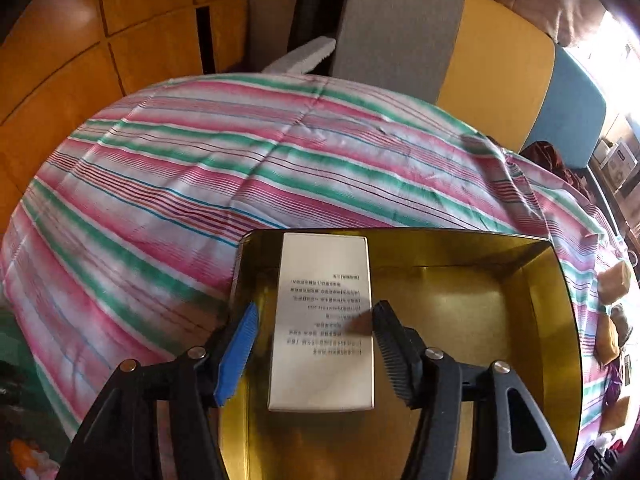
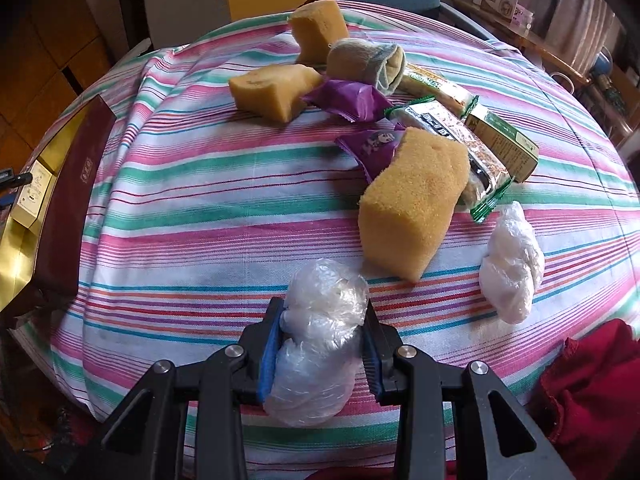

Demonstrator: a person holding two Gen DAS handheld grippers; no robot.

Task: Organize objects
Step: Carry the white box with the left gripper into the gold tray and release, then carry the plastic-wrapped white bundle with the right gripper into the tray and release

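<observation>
Left wrist view: striped tablecloth point(image 1: 192, 184) across a round table, gold-lined tin point(image 1: 460, 292) at the near edge. Left gripper point(image 1: 314, 328) tilted steeply down over the tin's left part, fingers apart, blue pad left and black pad right of a pale printed box point(image 1: 324, 320), neither pad pressing on it. Box flat on the tin floor, close to the left wall, long axis running near to far, print upside down from this side. Right wrist view: same cloth, tin with dark red outer wall point(image 2: 72, 200) at far left. Right gripper point(image 2: 320, 344) angled down, clamped on a crumpled clear plastic bundle point(image 2: 320, 340), bulging past the pads toward the far side. Ahead right, large yellow sponge point(image 2: 412, 204), long axis slanting near-left to far-right. Second plastic bundle point(image 2: 512, 264) further right, apart. Farther off, two more sponges point(image 2: 276, 88), purple packets point(image 2: 348, 98), rolled sock point(image 2: 366, 62), snack wrappers point(image 2: 456, 136).
</observation>
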